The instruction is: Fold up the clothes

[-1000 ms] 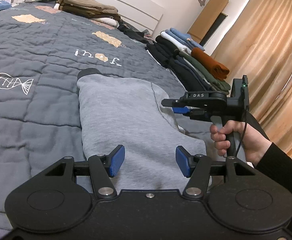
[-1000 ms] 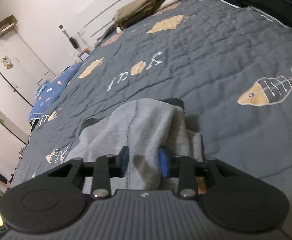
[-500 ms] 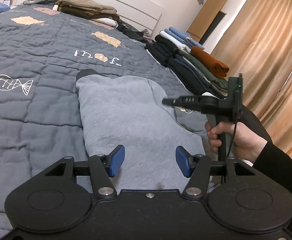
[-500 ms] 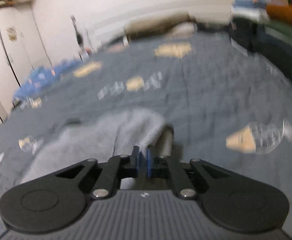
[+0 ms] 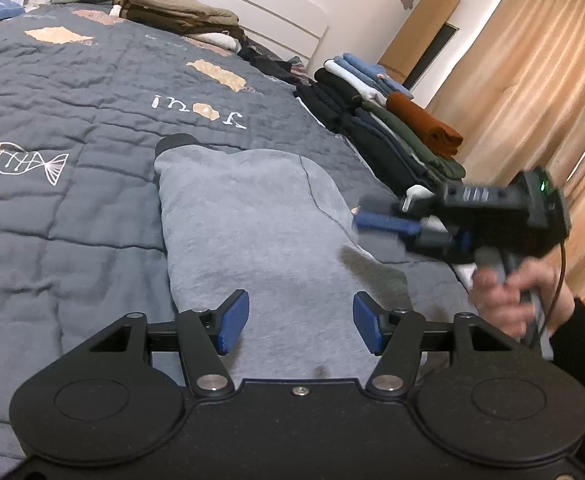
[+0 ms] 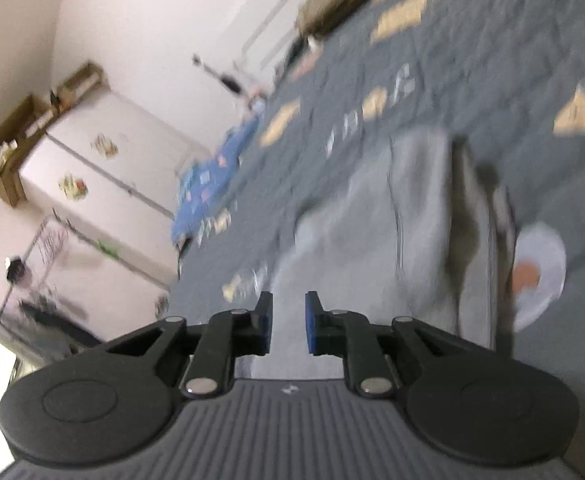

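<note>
**Little Legible Lettering**

The grey quilt (image 5: 92, 92) on the bed carries embroidered white cursive lettering (image 5: 200, 110), seen upside down in the left wrist view; it cannot be read with certainty. In the right wrist view the same lettering (image 6: 372, 108) is blurred. The right gripper (image 5: 384, 222) body bears pale marks (image 5: 477, 192), blurred past reading.

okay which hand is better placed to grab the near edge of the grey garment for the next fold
Left. The left tongs hang open right over the near end of the grey garment, pads straddling it. The right tongs have just been opening, with nothing between them, off at the garment's side edge.
</note>
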`<state>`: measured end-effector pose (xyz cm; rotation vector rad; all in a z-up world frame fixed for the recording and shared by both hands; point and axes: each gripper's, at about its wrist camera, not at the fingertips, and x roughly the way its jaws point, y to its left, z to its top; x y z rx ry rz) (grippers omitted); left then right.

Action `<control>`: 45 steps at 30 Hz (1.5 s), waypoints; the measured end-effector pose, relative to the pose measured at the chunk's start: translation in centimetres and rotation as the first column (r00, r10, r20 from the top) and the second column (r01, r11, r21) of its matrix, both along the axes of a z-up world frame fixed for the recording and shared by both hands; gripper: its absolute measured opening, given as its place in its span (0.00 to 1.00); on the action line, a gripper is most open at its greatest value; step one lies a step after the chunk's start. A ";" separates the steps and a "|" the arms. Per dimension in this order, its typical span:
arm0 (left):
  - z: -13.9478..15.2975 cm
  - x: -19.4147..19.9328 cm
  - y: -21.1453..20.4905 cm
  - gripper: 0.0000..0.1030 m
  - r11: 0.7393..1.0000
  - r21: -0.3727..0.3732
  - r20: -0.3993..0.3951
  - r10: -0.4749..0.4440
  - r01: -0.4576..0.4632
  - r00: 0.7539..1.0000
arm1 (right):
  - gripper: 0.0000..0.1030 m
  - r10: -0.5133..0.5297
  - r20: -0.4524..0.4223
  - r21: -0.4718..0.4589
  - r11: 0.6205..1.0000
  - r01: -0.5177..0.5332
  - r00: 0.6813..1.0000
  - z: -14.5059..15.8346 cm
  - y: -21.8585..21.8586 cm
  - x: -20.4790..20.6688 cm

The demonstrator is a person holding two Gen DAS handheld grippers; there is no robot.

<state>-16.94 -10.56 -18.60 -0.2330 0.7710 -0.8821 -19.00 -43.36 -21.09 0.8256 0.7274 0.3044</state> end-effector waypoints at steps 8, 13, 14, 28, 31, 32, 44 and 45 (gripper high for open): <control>-0.2 0.8 0.8 0.56 0.999 -0.031 -0.037 0.027 -0.029 0.999 | 0.13 -0.023 -0.150 0.028 0.999 0.028 0.988 -4.3 -1.8 -2.4; -0.2 1.6 1.6 0.56 0.996 -0.078 -0.077 0.043 -0.049 0.996 | 0.12 -0.026 -0.167 0.008 1.000 0.028 0.986 -4.4 -2.3 -3.6; -0.3 1.7 1.8 0.56 0.995 -0.088 -0.091 0.045 -0.053 0.995 | 0.12 -0.016 -0.164 -0.018 1.000 0.014 0.986 -4.3 -1.9 -3.8; -4.9 4.0 0.7 0.56 0.964 -0.265 -0.368 -0.080 -0.021 0.926 | 0.16 -0.025 -0.185 -0.128 0.992 0.001 0.982 -1.9 -1.1 -6.0; -5.7 4.0 0.1 0.56 0.974 -0.227 -0.392 -0.099 0.008 0.915 | 0.16 -0.042 -0.129 -0.103 0.994 0.028 0.991 -1.1 -1.6 -6.6; -6.1 3.9 -0.2 0.56 0.980 -0.199 -0.397 -0.099 0.019 0.912 | 0.16 -0.040 -0.106 -0.085 0.996 0.031 0.994 -0.9 -1.6 -6.6; -7.3 2.6 -0.3 0.56 0.992 -0.056 -0.456 -0.129 0.116 0.881 | 0.15 -0.030 -0.234 -0.160 0.987 -0.009 0.972 -2.9 -1.3 -6.2; -7.1 2.4 -0.5 0.56 0.991 -0.038 -0.451 -0.133 0.130 0.882 | 0.16 -0.032 -0.228 -0.164 0.986 -0.005 0.973 -2.5 -1.3 -6.2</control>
